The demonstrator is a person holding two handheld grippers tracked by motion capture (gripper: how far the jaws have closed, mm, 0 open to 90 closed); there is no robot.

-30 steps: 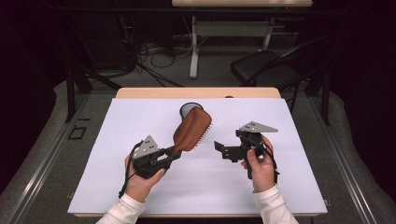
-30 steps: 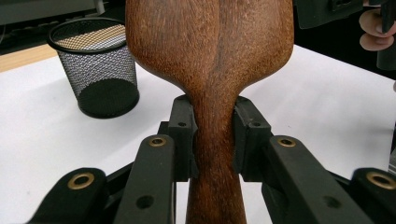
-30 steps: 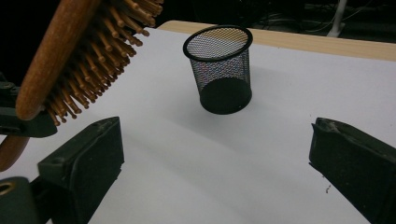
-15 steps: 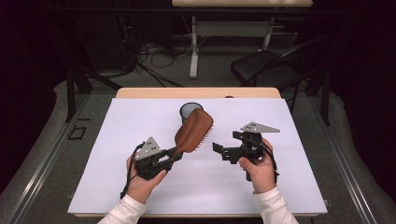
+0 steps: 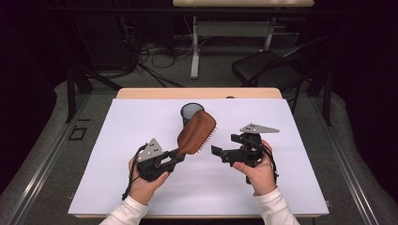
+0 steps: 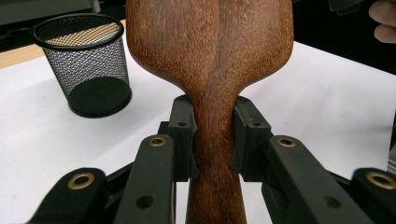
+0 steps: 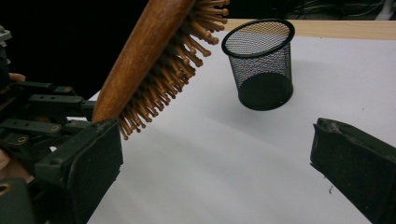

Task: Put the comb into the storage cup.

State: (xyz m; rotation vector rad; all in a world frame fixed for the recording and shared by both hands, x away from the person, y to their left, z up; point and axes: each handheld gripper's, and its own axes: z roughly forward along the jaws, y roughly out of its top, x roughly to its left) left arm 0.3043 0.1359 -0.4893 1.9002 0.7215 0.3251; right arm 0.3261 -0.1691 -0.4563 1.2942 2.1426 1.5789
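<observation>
we are looking at a person holding a gripper in each hand over a white table (image 5: 117, 187). the left gripper (image 5: 174, 157) is clamping the handle of a wooden hairbrush (image 5: 196, 132); in the left gripper view its jaws are pressing on both sides of the narrow neck of the hairbrush (image 6: 210, 70), just below where the head widens. the brush is sitting lifted off the table, tilting up and away from the left hand (image 5: 143, 185), its head reaching toward a black mesh cup (image 5: 190, 112) standing upright near the far edge of the table. in the high view the brush head is overlapping the cup, but we cannot tell whether they are touching; the right gripper view is showing the hairbrush (image 7: 154, 60) apart from the cup (image 7: 261, 65), bristles pointing down and toward the right gripper. the right gripper (image 5: 217, 151) is staying open with nothing between its jaws, which are standing wide apart in its own view. it is sitting in the right hand (image 5: 258, 173), just beside the brush, pointing at it from the right, not touching. in the left gripper view the cup (image 6: 84, 60) is standing left of the brush, and we are seeing the fingers (image 6: 384, 21) of the right hand at the top right corner.
</observation>
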